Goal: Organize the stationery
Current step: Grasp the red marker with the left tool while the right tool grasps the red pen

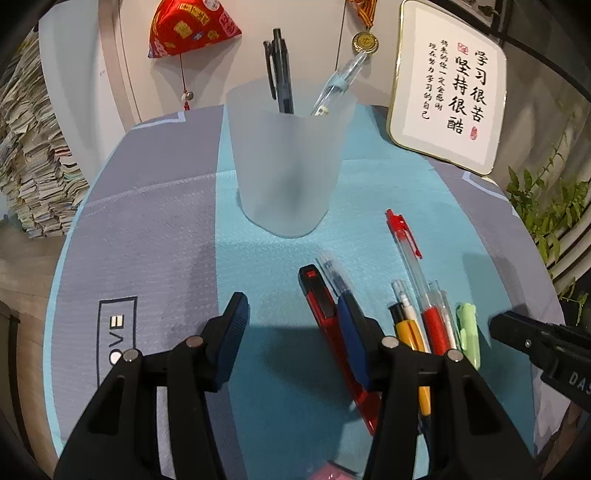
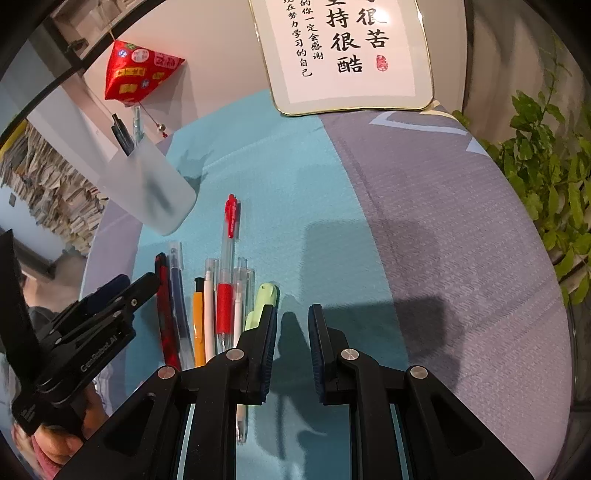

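Observation:
A frosted plastic cup (image 1: pixel 288 158) stands on the blue cloth and holds a black pen (image 1: pixel 279 70) and a clear blue pen (image 1: pixel 338 83). It shows in the right wrist view (image 2: pixel 155 184) too. A row of stationery lies in front: a red box cutter (image 1: pixel 325 314), a clear blue pen (image 1: pixel 334 275), a yellow pen (image 1: pixel 410 328), a red gel pen (image 1: pixel 413 254) and a green highlighter (image 1: pixel 468 328). My left gripper (image 1: pixel 295 317) is open and empty, its right finger over the cutter. My right gripper (image 2: pixel 292 321) is open and empty, just right of the highlighter (image 2: pixel 264 299).
A framed calligraphy plaque (image 1: pixel 447 81) leans at the back right. A red pyramid charm (image 1: pixel 188 26) and a medal (image 1: pixel 365 41) hang on the wall. A leafy plant (image 2: pixel 546 173) stands off the table's right edge. Stacked papers (image 1: pixel 29 155) are at the left.

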Demonstrator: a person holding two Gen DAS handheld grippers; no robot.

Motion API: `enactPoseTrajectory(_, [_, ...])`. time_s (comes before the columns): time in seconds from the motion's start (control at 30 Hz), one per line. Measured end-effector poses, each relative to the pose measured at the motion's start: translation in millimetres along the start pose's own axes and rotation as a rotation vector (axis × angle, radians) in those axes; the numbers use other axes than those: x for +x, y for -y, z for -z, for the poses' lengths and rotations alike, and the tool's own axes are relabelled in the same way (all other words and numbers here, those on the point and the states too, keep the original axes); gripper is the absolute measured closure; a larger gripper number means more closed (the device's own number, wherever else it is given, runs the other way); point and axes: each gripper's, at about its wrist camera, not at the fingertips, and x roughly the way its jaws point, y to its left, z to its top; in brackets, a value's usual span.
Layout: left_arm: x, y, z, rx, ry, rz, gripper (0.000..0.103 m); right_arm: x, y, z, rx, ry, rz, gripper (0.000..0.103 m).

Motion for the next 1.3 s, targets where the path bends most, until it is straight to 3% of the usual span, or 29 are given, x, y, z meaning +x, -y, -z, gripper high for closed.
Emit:
enactPoseTrajectory(0.1, [3.0, 1.0, -2.6, -0.005, 0.002, 0.011, 0.062, 1.3, -0.7, -0.9, 0.002, 0.000, -0.001, 0.087])
enactPoseTrajectory(0.27, [0.1, 5.3, -1.9, 0.030, 0.005, 0.020, 0.083, 0.1, -6.7, -13.1, -0.013, 0.031, -0.004, 0.087])
enactPoseTrajectory(0.6, [-0.3, -8.7, -0.9, -0.029, -0.031, 0.064, 0.081, 32.6, -41.8, -54.9, -0.094, 0.010, 0.022, 0.086])
enactPoseTrajectory(0.67, [0.8, -7.1, -2.1, -0.029, -0.034, 0.065, 0.079, 41.1, -45.6, -60.9, -0.099, -0.003, 0.032, 0.079])
enactPoseTrajectory(0.73, [2.8, -6.3, -3.7, -0.034, -0.039, 0.063, 0.075, 46.1, -47.9, -65.8, -0.097, -0.006, 0.033, 0.064])
enactPoseTrajectory(1.0, [13.8, 8.9, -8.4, 0.014, -0.030, -0.001, 0.078, 66.1, -64.4, -69.2, -0.157, -0.041, 0.084, 0.063])
enactPoseTrajectory(1.07, [14.6, 9.3, -8.9, 0.017, -0.019, -0.001, 0.082, 68.9, -70.5, -66.8, -0.195, -0.024, 0.123, 0.068])
enactPoseTrajectory(1.1, [14.7, 7.4, -8.7, 0.010, -0.015, 0.004, 0.085, 70.1, -72.4, -66.2, -0.208, -0.023, 0.141, 0.084])
enactPoseTrajectory(1.13, [14.8, 5.4, -9.2, 0.001, -0.016, 0.012, 0.092, 69.8, -72.8, -66.1, -0.211, -0.014, 0.148, 0.088])
enactPoseTrajectory(1.3, [-1.2, -11.3, -10.4, -0.049, 0.011, 0.075, 0.095, 49.1, -62.4, -64.2, -0.157, 0.014, 0.037, 0.089])
